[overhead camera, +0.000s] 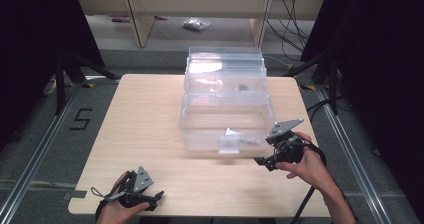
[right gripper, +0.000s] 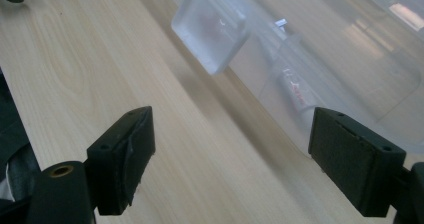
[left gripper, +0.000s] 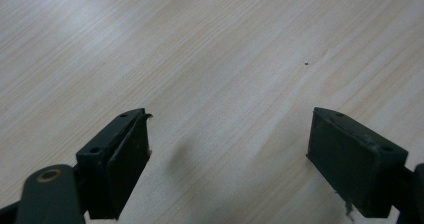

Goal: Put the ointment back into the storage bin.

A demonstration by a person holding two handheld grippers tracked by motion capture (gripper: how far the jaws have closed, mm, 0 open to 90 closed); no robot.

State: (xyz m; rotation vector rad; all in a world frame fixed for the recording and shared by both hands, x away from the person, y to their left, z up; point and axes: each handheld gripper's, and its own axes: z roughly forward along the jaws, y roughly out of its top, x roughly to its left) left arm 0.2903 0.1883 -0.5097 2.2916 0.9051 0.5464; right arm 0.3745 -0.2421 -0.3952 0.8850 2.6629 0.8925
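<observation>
- Nearest the high camera, the person's two hands come in from the bottom edge, each holding a black gripper low over the table.
- Light wooden table (overhead camera: 150, 119): pale grain top with rounded corners, standing on a grey floor; a black "5" (overhead camera: 80, 119) is marked on the floor to its left.
- Clear plastic storage box (overhead camera: 225, 101): sits on the far middle of the table, with its transparent lid standing open at the back and a few small items dimly visible inside, too blurred to name.
- Frosted latch (overhead camera: 229, 145): a square clear flap on the box's near wall, hanging out over the tabletop; in the right gripper view it shows at top centre (right gripper: 210, 26), with a small tube-like thing behind the wall beside it.
- Right gripper (overhead camera: 272, 156): held in the right hand (overhead camera: 312, 166) just beside the box's near right corner, grey three-cornered plate on top. In its own view the jaws stand wide apart with nothing between them, bare wood between and the box wall ahead on the right.
- Left gripper (overhead camera: 145, 196): held in the left hand (overhead camera: 117, 209) near the table's front left corner, well apart from the box. In its own view the jaws are spread wide over bare wood, gripping nothing.
- Cables trail from both grippers off the bottom edge.
</observation>
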